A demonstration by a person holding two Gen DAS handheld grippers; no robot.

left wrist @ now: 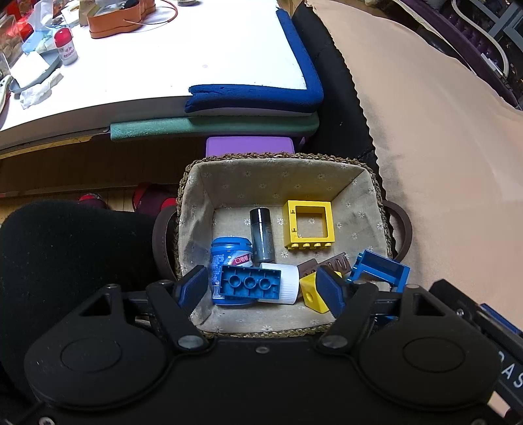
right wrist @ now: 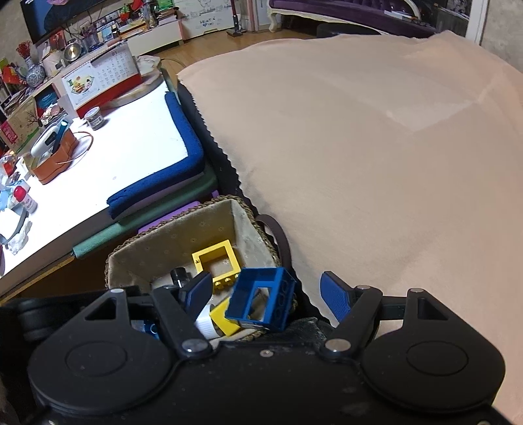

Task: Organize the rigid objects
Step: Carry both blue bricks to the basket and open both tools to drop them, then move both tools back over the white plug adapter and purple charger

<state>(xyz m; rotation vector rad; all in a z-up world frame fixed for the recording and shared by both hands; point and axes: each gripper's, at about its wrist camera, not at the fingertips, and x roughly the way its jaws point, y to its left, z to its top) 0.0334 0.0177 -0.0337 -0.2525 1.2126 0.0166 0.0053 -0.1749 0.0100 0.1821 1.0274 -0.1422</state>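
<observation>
A fabric-lined woven basket (left wrist: 278,170) holds a yellow window brick (left wrist: 309,225), a dark cylinder (left wrist: 261,233), a blue-and-white bottle (left wrist: 228,258), a blue flat brick (left wrist: 250,282), a yellow cube (left wrist: 312,292) and a brown comb-like piece (left wrist: 327,263). A blue window brick (left wrist: 380,269) lies tilted on the basket's right rim; it also shows in the right wrist view (right wrist: 261,299). My left gripper (left wrist: 263,287) is open over the basket's near side. My right gripper (right wrist: 266,294) is open around the blue window brick, touching nothing. The basket (right wrist: 183,232) sits below it.
A white table (left wrist: 163,65) with blue foam edging (left wrist: 300,65) stands behind the basket, with a red-capped bottle (left wrist: 67,45) and an orange case (left wrist: 117,19) on it. A beige cloth (right wrist: 376,163) covers the surface to the right. A black cushion (left wrist: 75,248) lies left.
</observation>
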